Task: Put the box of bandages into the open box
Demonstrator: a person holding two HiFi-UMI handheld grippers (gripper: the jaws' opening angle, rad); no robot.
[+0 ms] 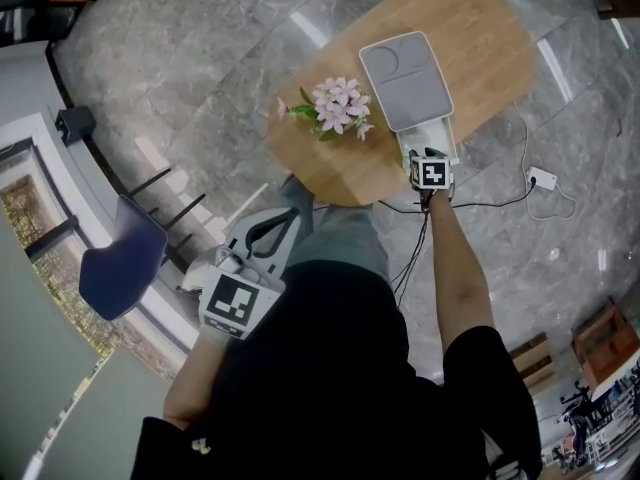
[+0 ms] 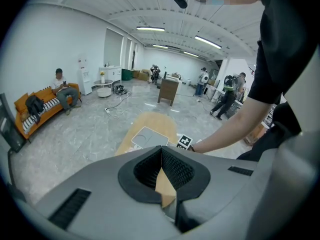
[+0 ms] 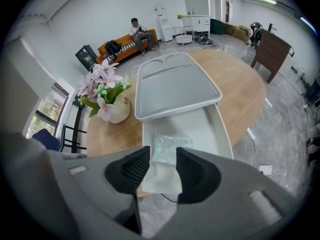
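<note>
Right hand-held gripper (image 3: 159, 171) hung released, jaws apart, just above the box of bandages (image 3: 167, 147) lying inside the open box (image 3: 224, 126). Placing seemed done; lifting clear came next. Left hand-held gripper (image 2: 161, 169) was clenched, empty.

The right arm (image 1: 455, 258) reached straight out to the far side, forearm bare, and carried the right gripper (image 1: 428, 158) at its end. That gripper's jaws stood wide apart in its own view (image 3: 157, 166) and pointed downward, with the pads pressing on nothing. The left arm (image 1: 185, 388) was bent and kept close to the body at the near left. The left gripper (image 1: 280, 226) was held low and angled toward the far right; its jaws (image 2: 161, 164) were together — seemingly tip to tip.
</note>
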